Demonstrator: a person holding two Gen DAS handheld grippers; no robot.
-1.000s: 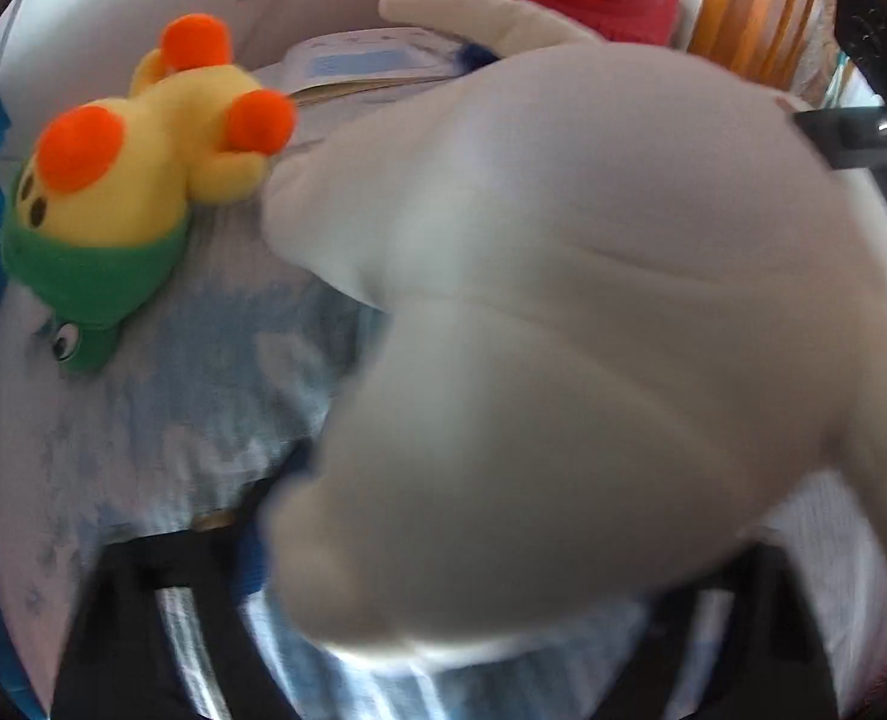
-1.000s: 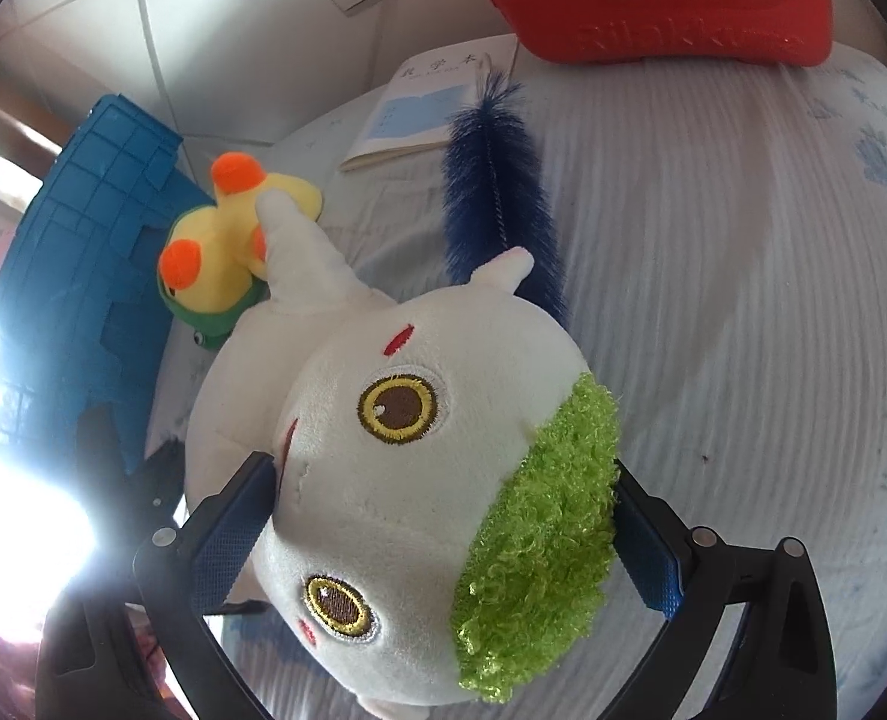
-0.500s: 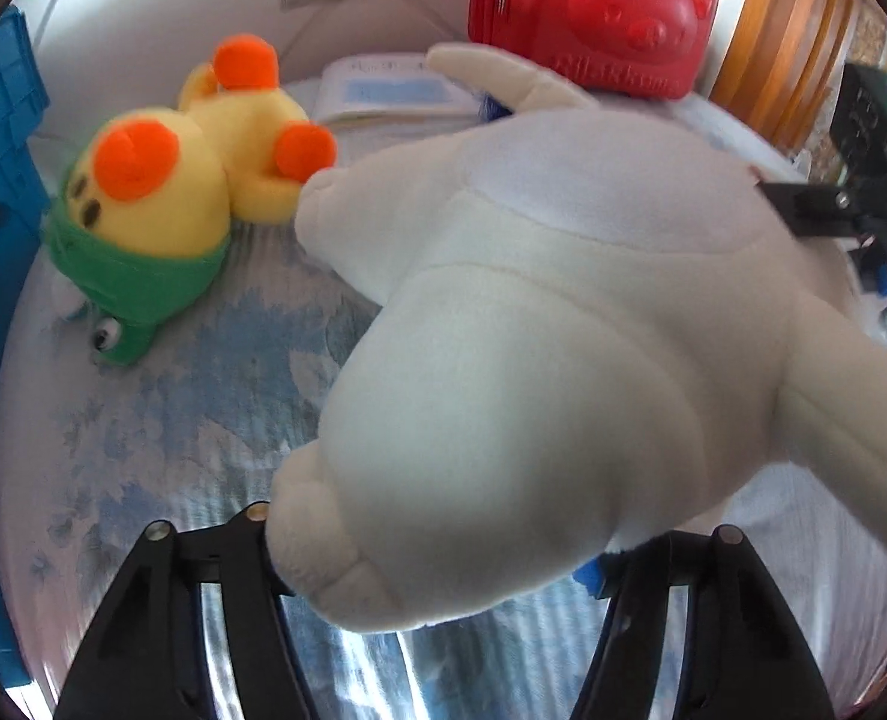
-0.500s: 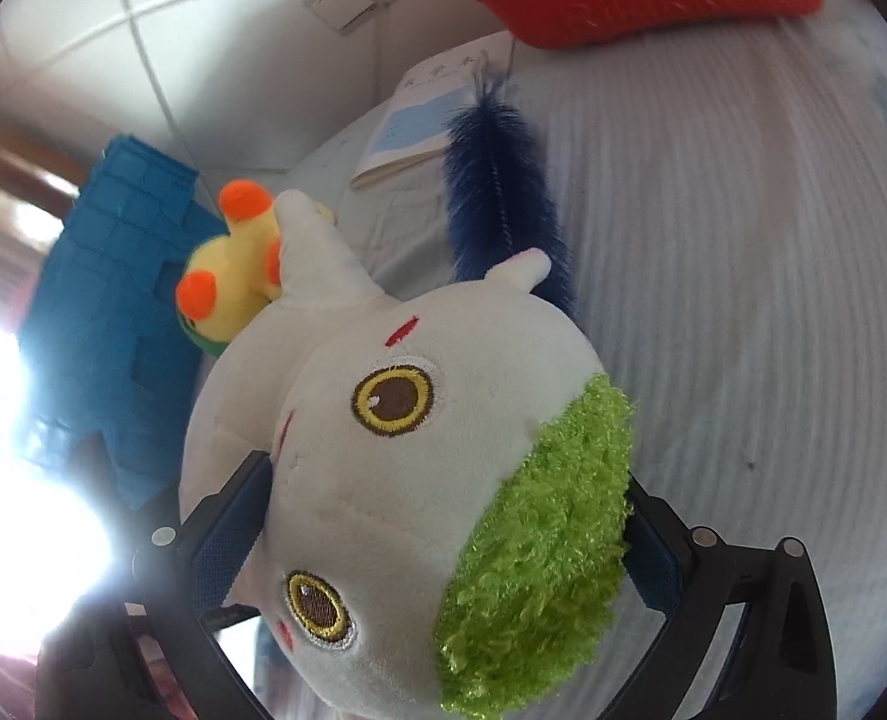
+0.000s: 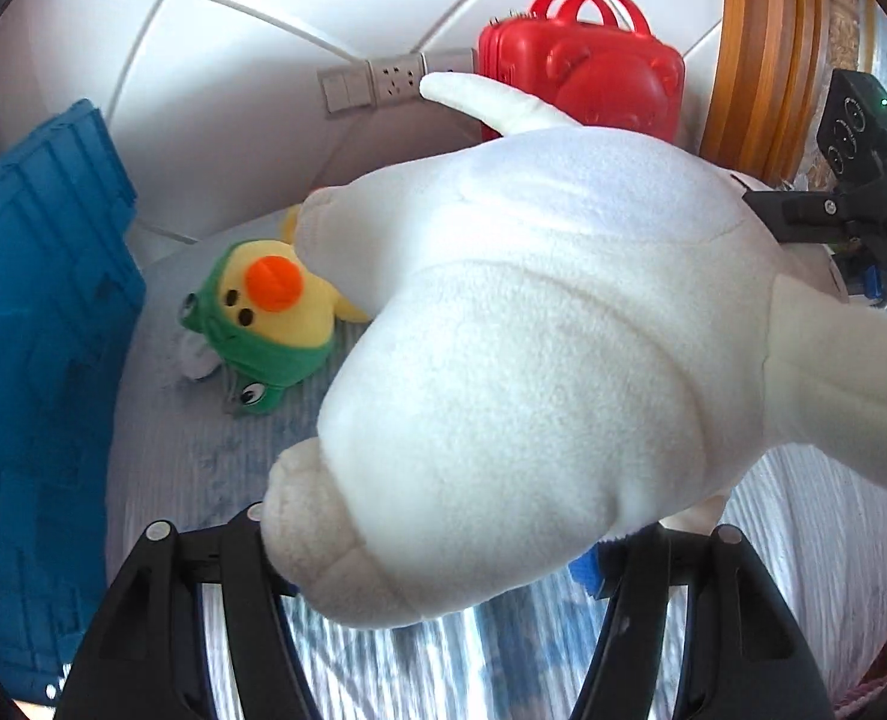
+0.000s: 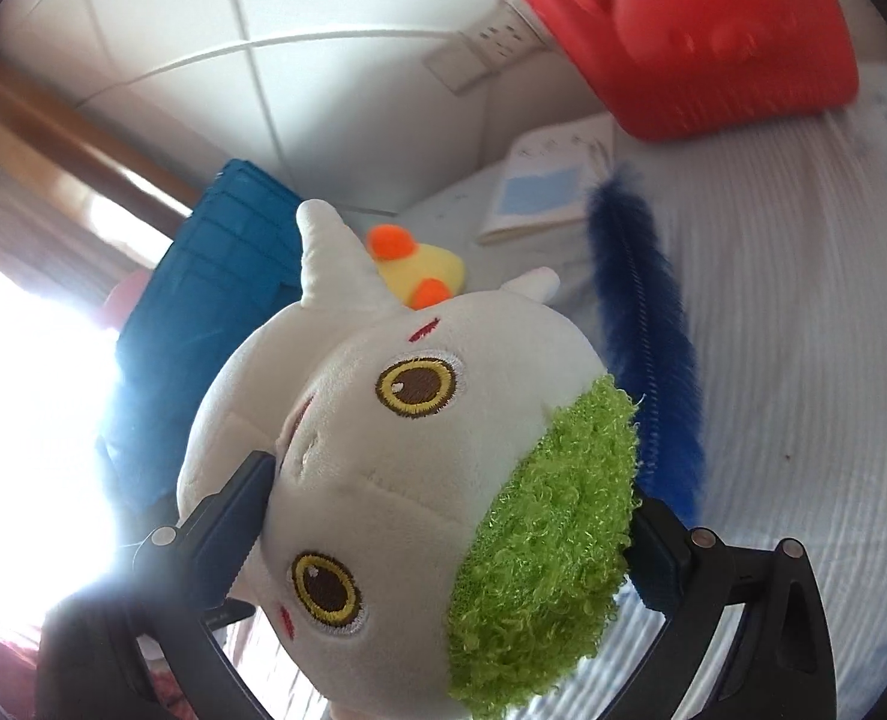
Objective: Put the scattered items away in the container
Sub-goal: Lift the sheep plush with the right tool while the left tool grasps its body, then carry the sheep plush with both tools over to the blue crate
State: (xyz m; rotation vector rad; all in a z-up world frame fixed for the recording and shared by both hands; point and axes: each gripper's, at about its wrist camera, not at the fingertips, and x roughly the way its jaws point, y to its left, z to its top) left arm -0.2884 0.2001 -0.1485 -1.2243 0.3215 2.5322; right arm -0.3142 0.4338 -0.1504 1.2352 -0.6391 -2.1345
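A: White tiled wall [image 5: 251, 18] at the back, with a socket strip [image 5: 392, 81] low on it. Below lies a bed [image 6: 803, 360] under a pale ribbed cover with faint blue print.

B: Edges and open room?

A: Blue crate [image 5: 35, 330] stands along the bed's left side, ribbed plastic, its wall upright. A red case [image 5: 581, 78], hard moulded plastic with a bear relief and twin handles, sits at the back against the wall. Wooden frame [image 5: 767, 42] at the right. The right part of the cover is bare in the right wrist view.

B: The task's thing?

A: White plush [image 5: 533, 330], soft fleece, rounded body with a horn and long limbs, held off the cover between both tools. In the right wrist view its face [image 6: 395, 450] shows two embroidered brown-and-yellow eyes and a patch of curly green pile.

B: Tool states?

A: Left tool [image 5: 443, 546] is clamped on the plush's lower end; black fingers either side. Right tool [image 6: 443, 516] is closed on the head, blue pads pressing into both sides.

B: Other items?

A: Yellow duck plush [image 5: 275, 306] with an orange beak and green hood lies on the cover near the crate. A blue feather [image 6: 641, 324] and a thin booklet [image 6: 551, 186] lie further back, near the case.
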